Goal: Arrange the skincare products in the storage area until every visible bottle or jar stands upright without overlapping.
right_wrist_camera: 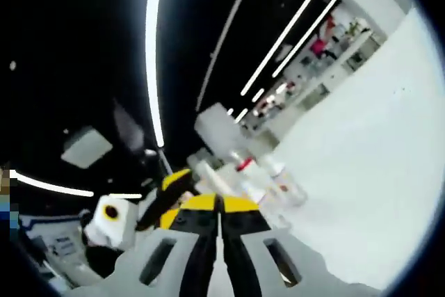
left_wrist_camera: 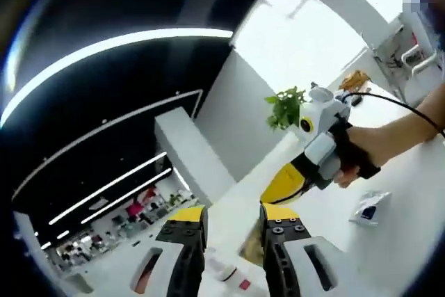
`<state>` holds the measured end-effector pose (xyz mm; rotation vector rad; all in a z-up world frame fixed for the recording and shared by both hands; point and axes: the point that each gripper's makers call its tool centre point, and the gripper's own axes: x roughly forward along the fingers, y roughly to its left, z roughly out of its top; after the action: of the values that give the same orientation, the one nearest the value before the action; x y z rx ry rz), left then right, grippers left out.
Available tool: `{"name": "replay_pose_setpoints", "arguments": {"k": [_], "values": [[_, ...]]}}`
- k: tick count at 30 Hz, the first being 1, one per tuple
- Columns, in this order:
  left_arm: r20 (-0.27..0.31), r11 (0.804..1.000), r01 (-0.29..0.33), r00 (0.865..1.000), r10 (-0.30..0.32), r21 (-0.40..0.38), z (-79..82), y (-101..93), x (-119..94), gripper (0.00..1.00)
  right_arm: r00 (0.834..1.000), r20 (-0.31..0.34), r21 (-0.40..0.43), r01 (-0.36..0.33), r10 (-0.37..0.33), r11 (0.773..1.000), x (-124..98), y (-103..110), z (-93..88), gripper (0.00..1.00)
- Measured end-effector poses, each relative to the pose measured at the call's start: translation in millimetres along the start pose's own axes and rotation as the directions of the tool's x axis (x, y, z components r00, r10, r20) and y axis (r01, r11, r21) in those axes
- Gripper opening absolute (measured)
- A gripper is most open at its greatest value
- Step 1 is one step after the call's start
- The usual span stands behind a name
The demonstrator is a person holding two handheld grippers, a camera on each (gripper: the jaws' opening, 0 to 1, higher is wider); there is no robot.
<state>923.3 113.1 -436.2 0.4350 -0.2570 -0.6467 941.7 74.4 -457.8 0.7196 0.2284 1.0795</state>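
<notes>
Bottles (right_wrist_camera: 271, 179) on table — left fingers (left_wrist_camera: 182, 224) apart, right fingers (right_wrist_camera: 240, 206) closed, empty

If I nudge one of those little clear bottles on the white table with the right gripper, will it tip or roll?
The clear bottles look narrow and taller than wide, so a high push would probably tip one. They stand crowded together, so one falling may well knock its neighbours. Their round, glossy bodies would likely roll on the smooth white table. The right gripper looks shut, fit for pushing only.

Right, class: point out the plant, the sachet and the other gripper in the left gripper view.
plant (left_wrist_camera: 284, 108), left gripper view, on its green leaves.
sachet (left_wrist_camera: 367, 209), left gripper view, on its white middle.
right gripper (left_wrist_camera: 284, 187), left gripper view, on its yellow jaws, held in a hand.
</notes>
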Motion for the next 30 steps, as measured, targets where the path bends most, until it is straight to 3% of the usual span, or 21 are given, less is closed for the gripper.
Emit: {"name": "replay_pose_setpoints", "arguments": {"k": [4, 5, 7, 10, 12, 13, 16, 17, 19, 21, 24, 27, 29, 30], "values": [[-0.009, 0.992, -0.008, 1.0, 0.007, -0.123, -19.8, 5.8, -2, 0.3, 0.999, -0.027, -0.007, 0.038, -0.038, 0.999, 1, -6, -7.9, 0.0], [-0.03, 0.991, -0.003, 1.0, -0.001, -0.133, -25.4, 5.1, -3, 0.3, 0.999, -0.031, -0.005, 0.038, -0.038, 0.999, 1, -6, -8.7, 0.0], [-0.013, 0.991, -0.007, 1.0, 0.005, -0.133, -30.3, 4.7, -5, 0.3, 0.999, -0.033, -0.02, 0.037, -0.037, 0.999, 0, -4, -8.8, 0.0], [-0.032, 0.992, 0.014, 0.999, -0.019, -0.126, -41.2, -9.0, -10, 0.3, 0.998, -0.037, -0.067, 0.055, -0.058, 0.996, -4, -4, -7.8, 0.0], [-0.008, 0.985, 0.074, 0.997, -0.077, -0.159, -38.8, -24.4, -10, 0.3, 0.995, -0.042, -0.138, 0.084, -0.09, 0.987, -9, -8, -7.8, 0.0], [-0.023, 0.974, 0.126, 0.991, -0.132, -0.186, -43.0, -38.9, -12, 0.31, 0.995, -0.032, -0.142, 0.094, -0.1, 0.985, -12, -9, -6.6, 0.0], [-0.047, 0.955, 0.197, 0.976, -0.212, -0.224, -50.4, -60.3, -10, 0.33, 0.996, 0.02, -0.155, 0.094, -0.092, 0.983, -19, -12, 0.2, 0.0], [-0.084, 0.937, 0.235, 0.961, -0.264, -0.259, -59.1, -72.6, -9, 0.36, 0.994, 0.04, -0.158, 0.107, -0.102, 0.982, -21, -15, 3.4, 0.0], [-0.139, 0.92, 0.264, 0.939, -0.314, -0.29, -71.3, -84.3, -8, 0.47, 0.992, 0.057, -0.167, 0.122, -0.114, 0.978, -25, -18, 5.2, 0.0], [-0.137, 0.906, 0.284, 0.931, -0.339, -0.314, -77.0, -92.6, -4, 0.53, 0.989, 0.073, -0.182, 0.142, -0.13, 0.973, -28, -22, 8.2, 0.0], [-0.156, 0.898, 0.281, 0.924, -0.348, -0.338, -84.2, -93.2, -3, 0.53, 0.991, 0.056, -0.258, 0.129, -0.119, 0.957, -27, -21, 4.0, 0.03], [-0.154, 0.895, 0.257, 0.931, -0.33, -0.364, -85.0, -84.9, -2, 0.53, 0.992, 0.007, -0.3, 0.126, -0.13, 0.946, -24, -21, -4.3, 0.21], [-0.111, 0.852, 0.233, 0.942, -0.318, -0.469, -80.7, -76.8, -2, 0.53, 0.995, -0.002, -0.316, 0.098, -0.104, 0.944, -19, -17, -8.4, 0.35], [-0.065, 0.807, 0.233, 0.946, -0.317, -0.542, -76.1, -73.4, -2, 0.52, 0.995, -0.004, -0.314, 0.09, -0.096, 0.945, -18, -17, -9.0, 0.41]]}}
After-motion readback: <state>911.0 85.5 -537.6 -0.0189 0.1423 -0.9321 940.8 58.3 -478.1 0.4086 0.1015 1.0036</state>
